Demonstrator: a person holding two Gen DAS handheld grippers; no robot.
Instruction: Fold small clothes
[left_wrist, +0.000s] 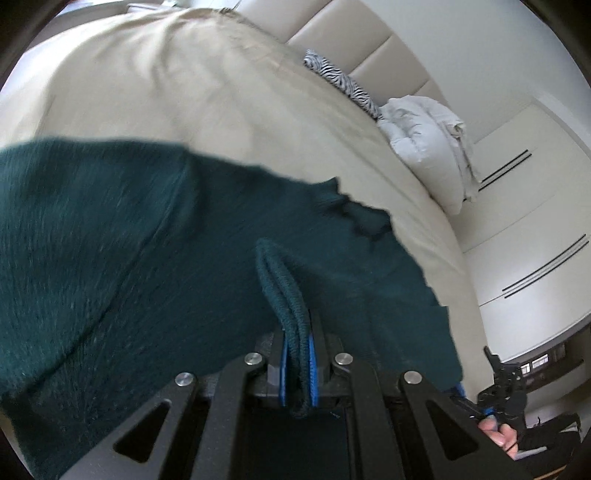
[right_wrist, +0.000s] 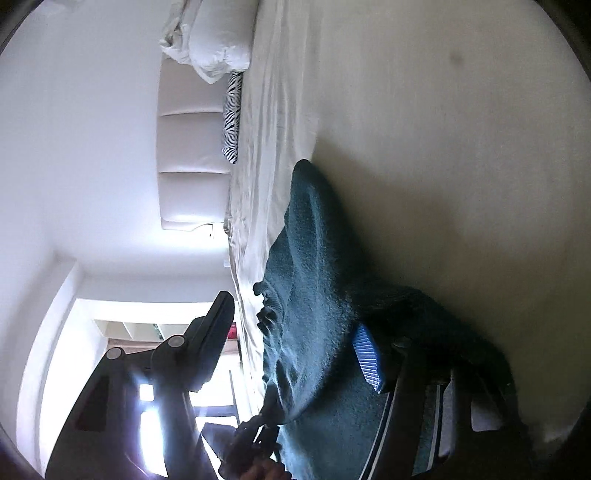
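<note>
mostly fuzzy teal knit sweater (left_wrist: 129, 240)

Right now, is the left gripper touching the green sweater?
Touching. The left wrist view shows the left gripper shut on a ribbed edge of the green sweater, pinched between its blue pads.

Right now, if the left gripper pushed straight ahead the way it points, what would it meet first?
The left gripper is already clamped on a ribbed edge of the dark green sweater; straight ahead lies more sweater, then probably the beige bedsheet.
</note>
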